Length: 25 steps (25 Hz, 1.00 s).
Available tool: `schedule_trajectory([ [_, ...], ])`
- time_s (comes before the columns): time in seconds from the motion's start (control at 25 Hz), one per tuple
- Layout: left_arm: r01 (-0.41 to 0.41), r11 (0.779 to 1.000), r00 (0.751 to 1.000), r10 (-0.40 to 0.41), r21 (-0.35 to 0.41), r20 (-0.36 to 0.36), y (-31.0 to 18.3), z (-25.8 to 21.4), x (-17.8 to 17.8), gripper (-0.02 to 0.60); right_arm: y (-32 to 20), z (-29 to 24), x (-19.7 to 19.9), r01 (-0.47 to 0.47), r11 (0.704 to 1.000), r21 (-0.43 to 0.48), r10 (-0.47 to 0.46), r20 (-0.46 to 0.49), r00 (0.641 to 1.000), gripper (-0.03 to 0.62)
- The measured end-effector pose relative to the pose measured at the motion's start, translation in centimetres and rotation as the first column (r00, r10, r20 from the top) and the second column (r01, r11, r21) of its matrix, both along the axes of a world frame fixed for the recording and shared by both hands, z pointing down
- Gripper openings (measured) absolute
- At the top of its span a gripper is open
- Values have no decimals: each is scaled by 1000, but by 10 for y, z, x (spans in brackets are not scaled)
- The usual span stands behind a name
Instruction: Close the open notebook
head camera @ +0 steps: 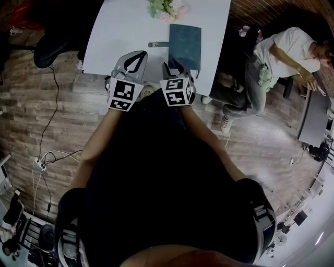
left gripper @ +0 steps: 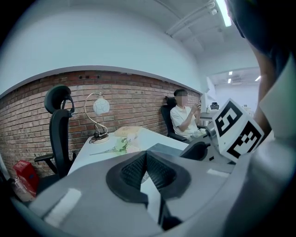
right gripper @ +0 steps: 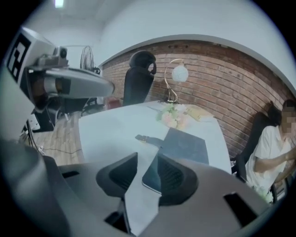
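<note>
A dark teal notebook (head camera: 184, 39) lies shut and flat on the white table (head camera: 125, 31), with its strap (head camera: 155, 45) sticking out to the left. In the right gripper view the notebook (right gripper: 185, 146) is just beyond the jaws, its near corner behind the right pad. My right gripper (head camera: 175, 67) hovers at the notebook's near edge, open (right gripper: 147, 166), with only table showing in the gap. My left gripper (head camera: 136, 57) is beside it to the left, over the table's near edge, its tips together (left gripper: 146, 155) and nothing in them.
Pale flowers (head camera: 167, 9) lie at the table's far side past the notebook. A person (head camera: 282, 57) sits to the right of the table. A black office chair (head camera: 52, 47) stands at the left, and a lamp (left gripper: 99, 106) at the far end. Cables (head camera: 47, 156) trail on the wooden floor.
</note>
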<state>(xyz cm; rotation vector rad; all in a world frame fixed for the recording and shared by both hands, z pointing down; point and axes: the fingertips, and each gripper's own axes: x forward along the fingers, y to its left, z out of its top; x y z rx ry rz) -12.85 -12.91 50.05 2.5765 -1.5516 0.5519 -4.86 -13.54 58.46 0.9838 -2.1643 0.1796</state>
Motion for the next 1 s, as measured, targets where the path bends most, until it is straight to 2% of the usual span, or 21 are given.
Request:
schedule_trajectory([
  [0.08,-13,1000,1000,13,15,-7,-3,-6,5,6,-7,-21,5,-52,998,38,50,53,997,118],
  [0.12,-15,1000,1000,16,25,-15,-5,-11,8,7,-12,-33,8,-81,995,59,75,90,993,74],
  [0.2,-12,999,999,14,50,-47,-12,-23,11,6,-22,-58,14,-139,986,96,121,172,978,35],
  [0.36,2,991,995,12,134,-100,-27,-68,18,6,-39,-123,37,-238,952,193,173,302,937,14],
  [0.64,43,941,994,-7,335,-108,-40,-176,25,6,-51,-245,84,-370,851,373,175,462,869,12],
  [0.88,58,907,993,-11,416,-114,-46,-249,23,6,-47,-332,110,-428,747,509,137,511,848,12],
  [1.0,54,903,994,-11,426,-104,-43,-264,26,6,-41,-351,116,-432,729,530,127,516,847,12],
])
